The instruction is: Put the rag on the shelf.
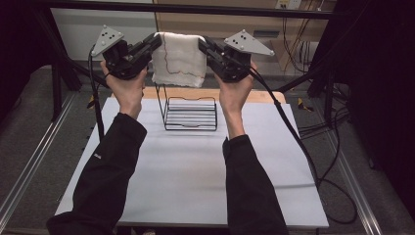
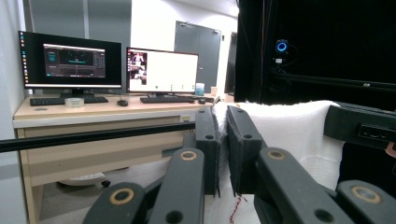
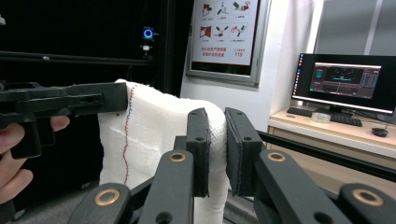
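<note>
A white cloth (image 1: 178, 59) with thin red and dark stitched lines hangs in the air high over the far part of the table, held by its top corners. My left gripper (image 1: 157, 41) is shut on the cloth's upper left corner, my right gripper (image 1: 202, 44) on its upper right corner. Seen along the left gripper (image 2: 223, 122), the cloth (image 2: 299, 128) is pinched between the black jaws and spreads rightward to the other gripper. Along the right gripper (image 3: 217, 122), the cloth (image 3: 154, 135) is clamped and drapes to the left. Below the cloth stands a black wire rack (image 1: 190, 113).
The white table top (image 1: 191, 171) has a wooden strip at its far edge. Black frame posts and cables (image 1: 313, 161) run along the right side. A desk with monitors (image 2: 70, 60) stands beyond the table, and a black crossbar (image 2: 93, 135) runs in front of it.
</note>
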The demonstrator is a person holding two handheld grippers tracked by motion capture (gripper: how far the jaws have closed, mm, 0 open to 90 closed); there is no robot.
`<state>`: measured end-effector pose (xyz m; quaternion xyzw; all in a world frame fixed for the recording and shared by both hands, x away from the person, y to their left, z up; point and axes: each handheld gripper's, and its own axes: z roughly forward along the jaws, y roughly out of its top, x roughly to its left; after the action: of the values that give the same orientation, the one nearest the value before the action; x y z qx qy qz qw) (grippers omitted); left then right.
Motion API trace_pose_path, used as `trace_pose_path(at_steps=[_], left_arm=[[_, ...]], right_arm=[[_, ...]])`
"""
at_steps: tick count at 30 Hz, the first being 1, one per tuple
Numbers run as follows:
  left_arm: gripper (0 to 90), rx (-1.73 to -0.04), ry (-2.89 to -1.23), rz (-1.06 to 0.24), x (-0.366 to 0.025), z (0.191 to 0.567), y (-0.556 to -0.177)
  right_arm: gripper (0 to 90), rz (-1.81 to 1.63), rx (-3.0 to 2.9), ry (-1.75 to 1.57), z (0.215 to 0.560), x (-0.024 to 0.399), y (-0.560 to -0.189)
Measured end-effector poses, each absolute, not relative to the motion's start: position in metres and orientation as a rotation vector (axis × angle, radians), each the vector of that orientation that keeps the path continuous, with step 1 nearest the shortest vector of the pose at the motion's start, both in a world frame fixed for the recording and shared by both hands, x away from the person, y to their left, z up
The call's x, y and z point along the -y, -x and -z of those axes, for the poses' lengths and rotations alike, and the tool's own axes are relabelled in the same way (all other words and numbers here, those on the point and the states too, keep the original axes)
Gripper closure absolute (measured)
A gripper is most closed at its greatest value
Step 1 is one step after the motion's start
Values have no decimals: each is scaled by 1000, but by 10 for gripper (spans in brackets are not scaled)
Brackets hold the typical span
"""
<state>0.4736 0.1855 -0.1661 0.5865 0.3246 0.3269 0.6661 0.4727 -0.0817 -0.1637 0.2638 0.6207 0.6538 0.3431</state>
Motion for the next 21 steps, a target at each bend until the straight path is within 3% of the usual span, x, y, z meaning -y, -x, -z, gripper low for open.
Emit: trace_pose_path(at_steps=[21], left_arm=[[835,-758,-1337,-733,-176,164,-514]], right_arm=[[808,-1663,-1613,-737,161,84,-511]])
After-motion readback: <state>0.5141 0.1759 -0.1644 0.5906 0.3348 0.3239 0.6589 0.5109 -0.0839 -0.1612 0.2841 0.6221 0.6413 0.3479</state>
